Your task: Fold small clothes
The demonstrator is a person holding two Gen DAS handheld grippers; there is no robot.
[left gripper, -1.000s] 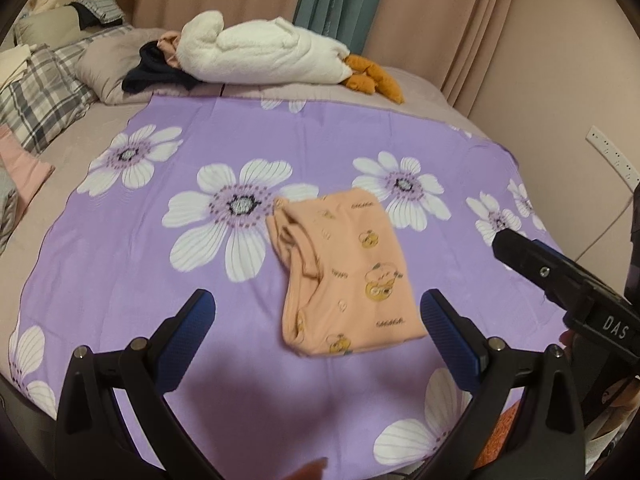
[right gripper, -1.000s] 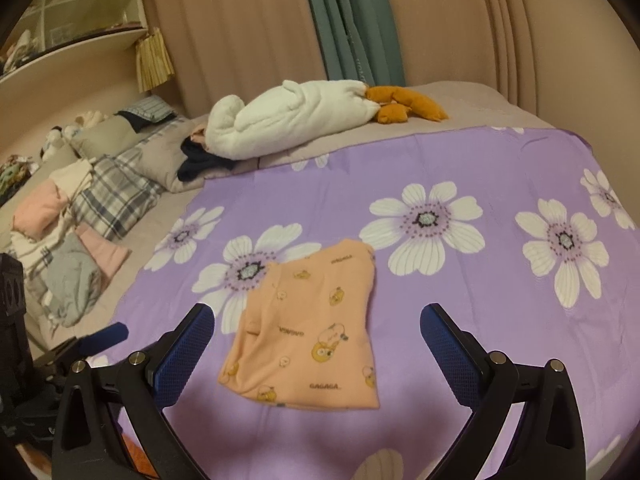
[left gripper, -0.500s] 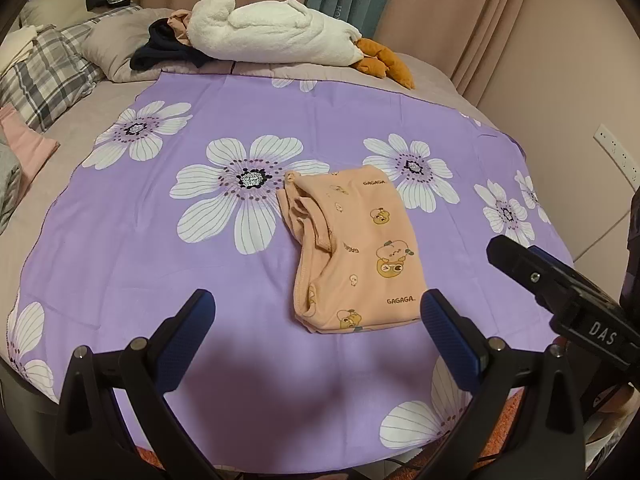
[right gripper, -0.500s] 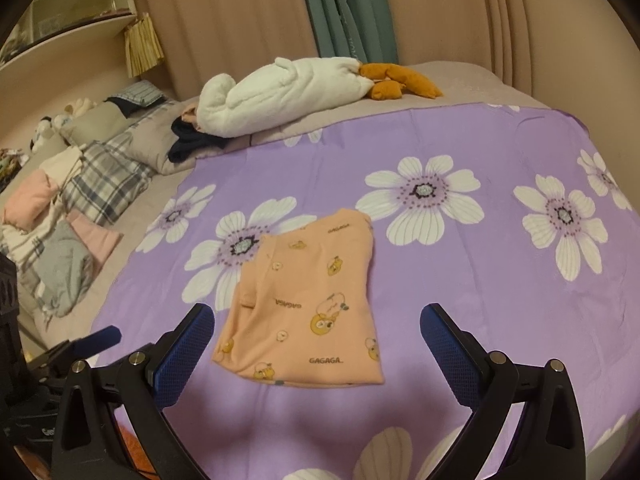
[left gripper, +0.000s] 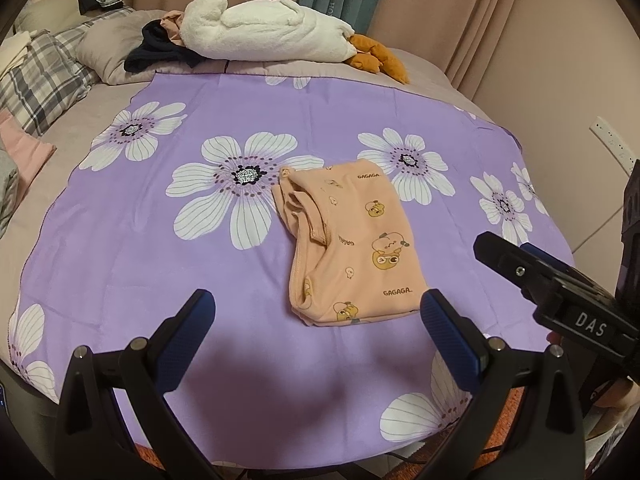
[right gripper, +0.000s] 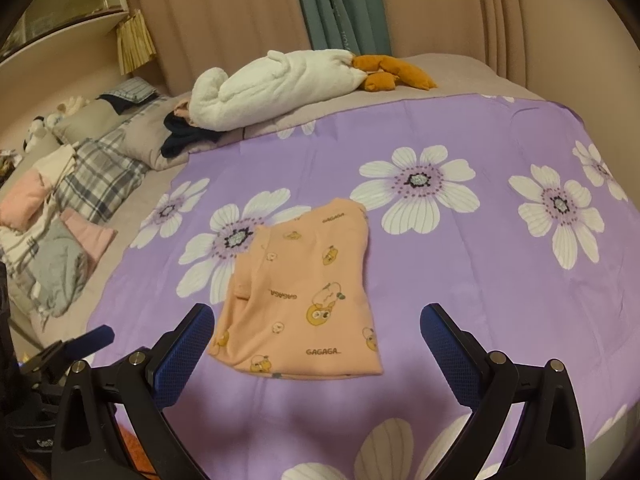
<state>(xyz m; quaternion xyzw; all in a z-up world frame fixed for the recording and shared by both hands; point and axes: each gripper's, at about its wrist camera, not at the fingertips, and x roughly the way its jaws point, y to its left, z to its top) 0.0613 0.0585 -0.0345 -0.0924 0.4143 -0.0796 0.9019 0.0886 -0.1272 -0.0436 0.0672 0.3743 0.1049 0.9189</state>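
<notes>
A small peach garment (left gripper: 352, 240) (right gripper: 308, 296) printed with cartoon figures and "GAGAGA" lies folded into a flat rectangle on the purple flowered sheet (left gripper: 160, 264) (right gripper: 480, 264). My left gripper (left gripper: 316, 312) hangs open above the sheet's near edge, empty, with the garment's near hem just beyond its fingertips. My right gripper (right gripper: 316, 324) is open too and holds nothing; the garment's near edge sits between and ahead of its fingers. The right gripper's black body (left gripper: 560, 292) shows at the right of the left wrist view.
A white plush toy (left gripper: 272, 32) (right gripper: 280, 80) with orange feet lies at the bed's far side beside dark clothing (left gripper: 156, 52). Plaid pillows (left gripper: 40, 80) and a heap of pink and grey clothes (right gripper: 48, 248) sit to the left. Wall and curtains behind.
Both grippers have drawn back and risen from the garment, so more of the sheet's near edge shows. The garment itself has stayed in place, folded.
</notes>
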